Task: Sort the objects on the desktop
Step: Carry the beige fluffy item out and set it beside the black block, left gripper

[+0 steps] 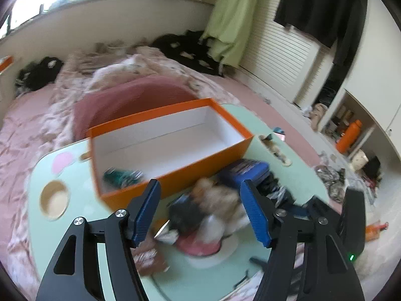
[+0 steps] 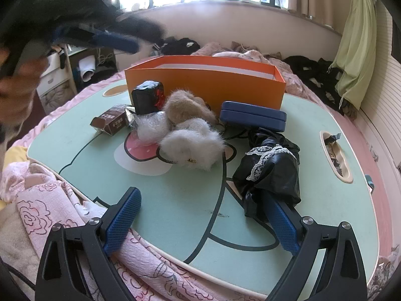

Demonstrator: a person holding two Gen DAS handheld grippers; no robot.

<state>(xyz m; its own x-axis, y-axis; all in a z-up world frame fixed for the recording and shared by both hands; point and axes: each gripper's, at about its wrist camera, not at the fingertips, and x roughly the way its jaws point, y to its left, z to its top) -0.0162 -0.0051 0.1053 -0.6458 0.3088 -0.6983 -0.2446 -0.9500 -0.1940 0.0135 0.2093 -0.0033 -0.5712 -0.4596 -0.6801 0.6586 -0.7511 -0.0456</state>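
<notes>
An orange box [image 1: 195, 175] with a white inside stands at the back of the mint-green lap table [image 2: 175, 200]. A green packet [image 1: 122, 175] lies in the box's near left corner. My left gripper [image 1: 200, 184] hovers open and empty just in front of the box, above a blurred pile. In the right wrist view that pile is a white fluffy item [image 2: 193, 145], a beige fluffy item [image 2: 185, 107], a black packet [image 2: 147, 97], a brown carton [image 2: 110, 121], a blue case [image 2: 253, 116] and black lace-trimmed fabric [image 2: 270, 173]. My right gripper [image 2: 200, 193] is open at the table's near edge, its right finger against the fabric.
The table rests on a bed with pink floral bedding [image 2: 50, 200]. It has a round cup recess [image 1: 54, 199] at the left and a slot [image 2: 335, 155] at the right. A person's hand [image 2: 17, 95] shows at the left. Clothes lie behind the box.
</notes>
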